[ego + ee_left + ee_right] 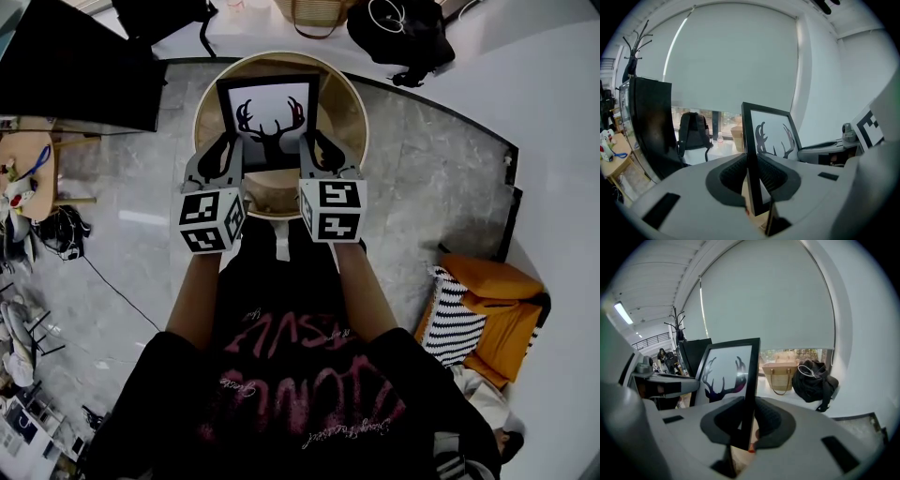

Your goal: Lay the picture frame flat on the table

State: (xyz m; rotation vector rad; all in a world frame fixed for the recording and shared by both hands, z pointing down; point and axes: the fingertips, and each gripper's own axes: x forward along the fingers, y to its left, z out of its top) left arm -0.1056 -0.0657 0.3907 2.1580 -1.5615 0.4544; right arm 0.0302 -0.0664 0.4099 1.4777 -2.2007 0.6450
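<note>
A black picture frame [268,120] with a dark antler print on white stands tilted over the round wooden table [347,108]. My left gripper [223,153] is shut on the frame's left edge, and my right gripper [313,150] is shut on its right edge. In the left gripper view the frame's edge [751,164] runs up between the ribbed pads [733,173]. In the right gripper view the frame [729,371] also sits clamped between the jaws, its print facing left. The frame's back stand is mostly hidden.
A dark screen panel [75,70] stands at the far left. A woven bag [314,14] and a black backpack [403,33] lie on the floor beyond the table. An orange chair with a striped cushion [478,314] sits at the right.
</note>
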